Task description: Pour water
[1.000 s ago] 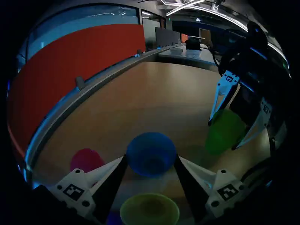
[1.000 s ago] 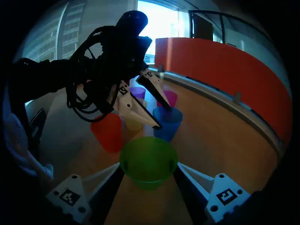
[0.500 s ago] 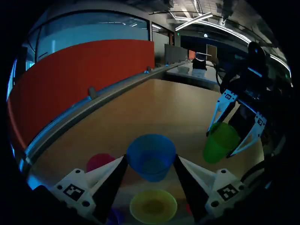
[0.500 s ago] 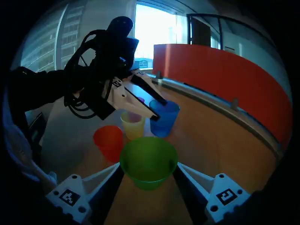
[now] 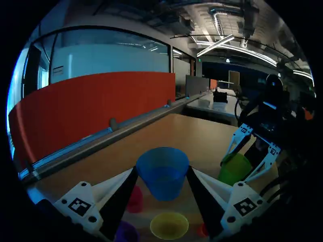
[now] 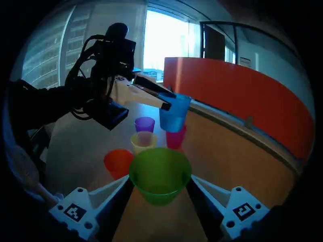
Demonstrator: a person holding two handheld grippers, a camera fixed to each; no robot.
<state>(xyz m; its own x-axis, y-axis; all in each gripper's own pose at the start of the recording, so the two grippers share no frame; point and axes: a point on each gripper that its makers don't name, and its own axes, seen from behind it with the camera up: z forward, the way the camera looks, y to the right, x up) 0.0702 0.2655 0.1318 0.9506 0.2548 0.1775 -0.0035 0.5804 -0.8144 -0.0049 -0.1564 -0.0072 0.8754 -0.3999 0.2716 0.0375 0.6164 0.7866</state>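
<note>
A blue cup (image 5: 162, 171) holding some water sits between my left gripper's (image 5: 162, 182) fingers, which are shut on it and hold it upright above the wooden table (image 5: 177, 133). In the right gripper view the same blue cup (image 6: 173, 112) hangs in the air in the left gripper (image 6: 165, 101), over the other cups. My right gripper (image 6: 160, 183) is shut on a green cup (image 6: 160, 173), also upright and a little above the table. The left gripper view shows that green cup (image 5: 234, 168) at the right, in the right gripper (image 5: 244, 165).
On the table (image 6: 230, 161) below stand a yellow cup (image 6: 143, 141), a purple cup (image 6: 144, 124), a magenta cup (image 6: 176, 138) and an orange cup (image 6: 118, 162). A red partition wall (image 6: 246, 88) runs along the table's far edge. A person's dark sleeve (image 6: 44, 105) reaches in from the left.
My left gripper has lifted the blue cup well off the table. The green cup in my right gripper has stayed about where it was.
</note>
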